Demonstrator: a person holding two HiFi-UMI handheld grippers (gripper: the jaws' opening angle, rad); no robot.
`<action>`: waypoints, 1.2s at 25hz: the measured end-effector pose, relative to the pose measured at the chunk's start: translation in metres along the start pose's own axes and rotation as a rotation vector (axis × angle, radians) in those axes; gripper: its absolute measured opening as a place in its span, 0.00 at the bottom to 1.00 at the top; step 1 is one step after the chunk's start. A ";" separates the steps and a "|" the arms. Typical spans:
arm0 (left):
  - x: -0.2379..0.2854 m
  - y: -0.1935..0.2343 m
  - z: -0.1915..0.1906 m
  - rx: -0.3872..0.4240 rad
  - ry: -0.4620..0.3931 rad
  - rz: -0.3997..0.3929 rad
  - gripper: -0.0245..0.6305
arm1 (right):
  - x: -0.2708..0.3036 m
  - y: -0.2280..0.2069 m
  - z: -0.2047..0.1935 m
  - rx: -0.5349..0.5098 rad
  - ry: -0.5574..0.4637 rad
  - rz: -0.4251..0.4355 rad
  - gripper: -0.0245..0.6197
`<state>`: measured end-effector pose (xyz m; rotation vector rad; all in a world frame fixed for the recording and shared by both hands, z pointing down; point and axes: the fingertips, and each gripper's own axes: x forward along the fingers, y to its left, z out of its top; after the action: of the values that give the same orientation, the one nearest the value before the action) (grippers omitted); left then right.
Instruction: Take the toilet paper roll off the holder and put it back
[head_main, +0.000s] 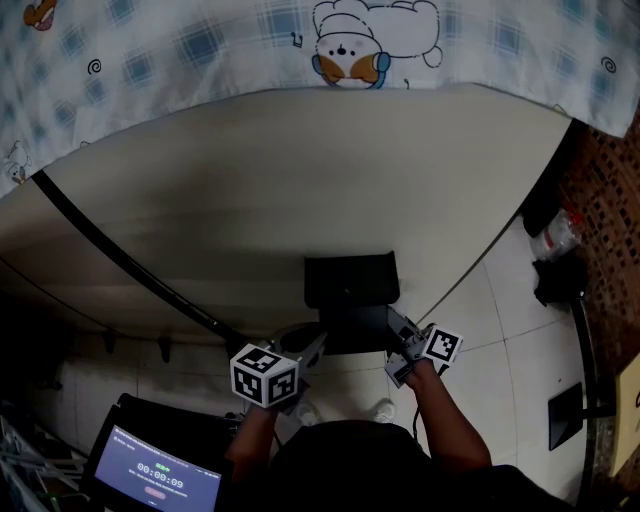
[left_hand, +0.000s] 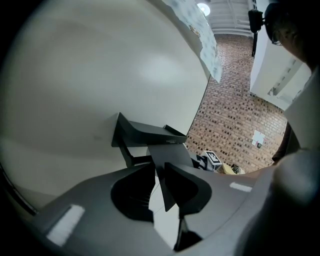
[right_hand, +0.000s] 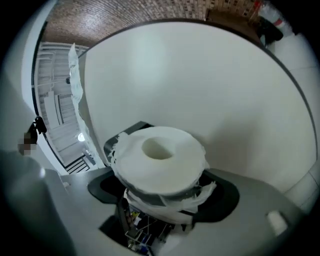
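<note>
— Where do we have the white toilet paper roll (right_hand: 172, 172)?

— In our right gripper (head_main: 403, 348). Its jaws stand wide, one on each side of the roll, and press on its wound side. We see the roll end-on, with the hollow core facing the camera and loose, crumpled paper hanging beneath it.

— Is it on the black, shelf-topped holder (head_main: 350, 285)?

— We cannot tell. A black corner of the holder shows just behind the roll's left edge, and the core end toward us has nothing in it. In the head view our right gripper sits just beside the holder's lower right corner, close to the smooth cream wall (head_main: 300, 180).

— And our left gripper (left_hand: 158, 176)?

— Its jaws are nearly together, with only a slim gap between them. Only pale surface shows through that gap, so it grips nothing that we can see. Its tips lie just below the holder's flat, dark lower plate, on the holder's left.

— Anything else round us?

— A checked cloth with cartoon animals (head_main: 200, 40) shows above the wall. A lit tablet screen (head_main: 155, 470) sits at our lower left.
</note>
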<state>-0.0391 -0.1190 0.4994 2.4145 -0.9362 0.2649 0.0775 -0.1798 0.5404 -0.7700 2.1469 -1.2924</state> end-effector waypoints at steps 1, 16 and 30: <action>0.000 0.000 0.000 -0.002 -0.001 -0.003 0.16 | 0.003 -0.001 -0.007 0.013 0.047 0.012 0.66; 0.002 0.000 0.000 -0.003 0.008 -0.023 0.16 | 0.047 0.008 -0.058 0.077 0.374 0.131 0.66; 0.005 0.007 -0.007 0.073 0.024 0.062 0.15 | -0.033 -0.041 0.021 -0.221 0.184 -0.314 0.79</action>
<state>-0.0399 -0.1221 0.5095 2.4457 -1.0080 0.3557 0.1232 -0.1854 0.5735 -1.1572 2.4167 -1.3350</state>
